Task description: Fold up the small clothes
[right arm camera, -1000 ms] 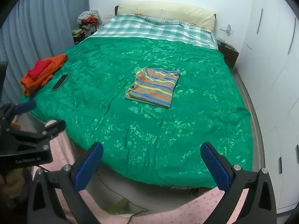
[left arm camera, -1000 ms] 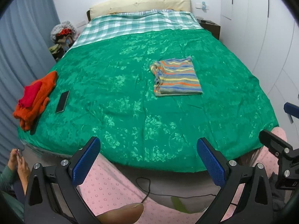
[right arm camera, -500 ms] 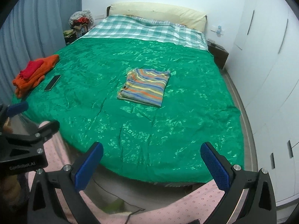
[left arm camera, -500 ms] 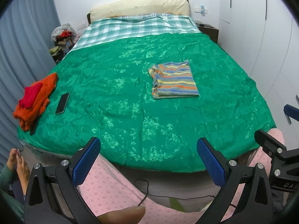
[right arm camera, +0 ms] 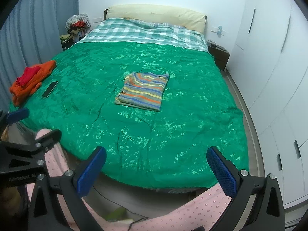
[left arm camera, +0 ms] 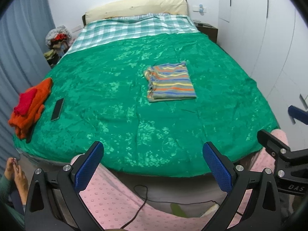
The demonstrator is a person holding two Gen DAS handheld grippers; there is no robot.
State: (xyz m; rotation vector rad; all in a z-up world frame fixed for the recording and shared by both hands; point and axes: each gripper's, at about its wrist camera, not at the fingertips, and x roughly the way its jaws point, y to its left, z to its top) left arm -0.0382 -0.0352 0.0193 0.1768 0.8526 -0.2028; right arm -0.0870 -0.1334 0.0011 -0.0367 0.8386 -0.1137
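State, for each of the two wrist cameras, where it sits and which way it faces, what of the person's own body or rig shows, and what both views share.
Left wrist: sits on the left gripper at the foot of the bed, facing the headboard; its open blue fingers, pink-trousered legs and the right gripper at the right edge show.
Right wrist: sits on the right gripper, facing the same way from further right; the left gripper shows at left.
Shared: striped folded shirt, orange clothes pile, phone, green bedspread.
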